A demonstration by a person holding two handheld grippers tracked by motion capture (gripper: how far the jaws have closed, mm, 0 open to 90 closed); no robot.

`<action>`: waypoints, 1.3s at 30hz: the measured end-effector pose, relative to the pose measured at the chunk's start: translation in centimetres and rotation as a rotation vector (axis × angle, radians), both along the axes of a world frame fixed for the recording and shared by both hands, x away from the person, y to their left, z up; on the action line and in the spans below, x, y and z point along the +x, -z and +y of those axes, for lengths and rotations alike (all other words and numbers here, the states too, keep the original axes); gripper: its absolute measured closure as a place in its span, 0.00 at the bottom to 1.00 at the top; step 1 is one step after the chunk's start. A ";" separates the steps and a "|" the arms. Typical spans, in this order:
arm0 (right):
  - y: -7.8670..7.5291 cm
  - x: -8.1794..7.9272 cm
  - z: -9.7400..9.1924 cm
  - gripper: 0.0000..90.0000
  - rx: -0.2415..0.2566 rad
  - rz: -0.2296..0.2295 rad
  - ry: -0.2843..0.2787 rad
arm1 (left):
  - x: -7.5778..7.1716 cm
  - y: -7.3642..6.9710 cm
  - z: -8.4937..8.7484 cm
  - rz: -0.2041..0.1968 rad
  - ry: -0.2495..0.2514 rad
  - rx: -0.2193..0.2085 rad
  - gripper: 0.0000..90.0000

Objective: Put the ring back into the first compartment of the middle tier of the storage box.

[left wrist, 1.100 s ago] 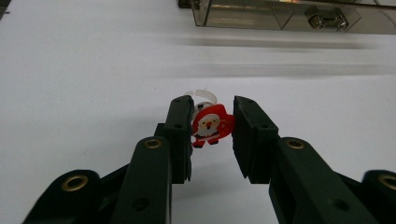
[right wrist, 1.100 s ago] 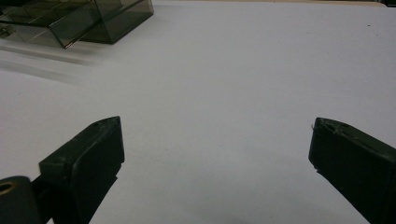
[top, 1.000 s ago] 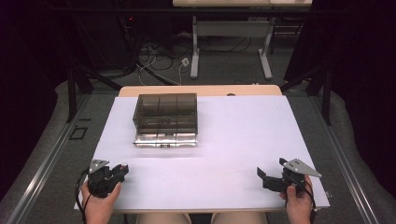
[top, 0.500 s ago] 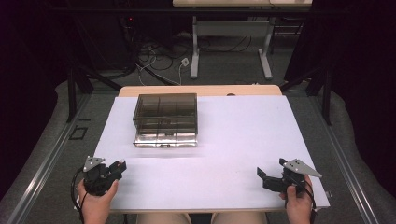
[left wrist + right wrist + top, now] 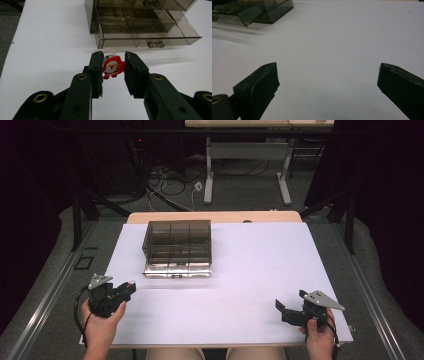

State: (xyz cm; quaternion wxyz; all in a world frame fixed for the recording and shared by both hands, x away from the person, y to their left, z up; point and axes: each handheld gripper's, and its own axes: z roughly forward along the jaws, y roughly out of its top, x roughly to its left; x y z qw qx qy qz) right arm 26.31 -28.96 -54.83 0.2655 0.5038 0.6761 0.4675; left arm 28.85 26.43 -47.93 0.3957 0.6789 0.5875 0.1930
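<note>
The left claw (image 5: 113, 68) is clenching a small red Santa figure (image 5: 112, 67), which is sitting between its two black jaws near their tips, with a white part of the figure showing just above the red one. In the high view the left claw (image 5: 129, 287) is hovering at about 8 o'clock on the white surface (image 5: 250, 265), near its left edge, with the figure (image 5: 131, 283) showing as a small red spot at the jaw tips; the left hand (image 5: 100, 325) is gripping the claw from below. The jaws are pointing toward roughly 1 o'clock, in the direction of the smoky transparent drawer box (image 5: 177, 247), which is standing at about 11 o'clock on the surface, well apart from the figure. In the left claw view the box (image 5: 140, 22) is showing its lower drawer (image 5: 150, 40) pulled out toward the camera, with dividers forming compartments inside and a clear knob on its front; a second knob is showing on the drawer above. The right claw (image 5: 285, 309) is resting at about 4 o'clock near the surface's front edge, held by the right hand (image 5: 317, 337). In its own view the right claw (image 5: 328, 87) is standing released, jaws wide apart over bare surface.
</note>
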 end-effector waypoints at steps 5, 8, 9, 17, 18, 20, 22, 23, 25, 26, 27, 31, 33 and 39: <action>0.0 -0.1 -0.1 0.03 -0.002 0.014 0.005 | 0.9 -1.3 -0.2 0.005 0.015 0.019 0.76; 0.0 0.0 -0.1 0.03 -0.003 0.004 -0.001 | 1.5 -1.9 -0.4 0.013 0.024 0.035 0.76; 0.0 0.0 -0.1 0.03 -0.005 0.005 0.000 | 1.7 -2.1 -0.5 0.015 0.023 0.037 0.76; 0.0 -0.1 -0.1 0.03 -0.004 0.008 -0.001 | 3.2 -3.6 -1.1 0.012 0.032 0.055 0.76; 0.0 -0.1 -0.1 0.03 -0.003 0.007 -0.001 | 3.3 -3.8 -1.1 0.014 0.037 0.057 0.76; 0.0 -0.1 -0.1 0.03 -0.003 0.006 -0.001 | 3.7 -4.1 -1.3 0.010 0.035 0.058 0.76; -0.1 -0.1 -0.1 0.03 -0.005 0.014 -0.001 | 4.1 -4.3 -1.3 0.016 0.041 0.061 0.76; 0.0 -0.1 -0.1 0.03 -0.001 0.006 0.000 | 4.3 -4.3 -1.4 0.014 0.040 0.057 0.76; 0.0 -0.1 -0.2 0.03 0.000 0.008 0.001 | 4.7 -4.4 -1.5 0.020 0.041 0.060 0.76; 0.0 -0.1 -0.2 0.03 -0.002 0.007 0.000 | 4.9 -4.4 -1.6 0.021 0.041 0.059 0.76; -0.1 -0.1 -0.2 0.03 0.000 0.009 0.000 | 5.1 -4.4 -1.7 0.019 0.039 0.058 0.76; 0.0 -0.1 -0.1 0.03 0.000 0.010 0.000 | 5.8 -4.4 -2.1 0.024 0.038 0.070 0.76; -0.1 -0.1 -0.2 0.03 0.000 0.007 0.000 | 6.1 -4.3 -2.2 0.032 0.041 0.073 0.76; 0.0 -0.1 -0.2 0.03 0.001 0.009 0.000 | 6.9 -3.9 -2.4 0.046 0.035 0.067 0.76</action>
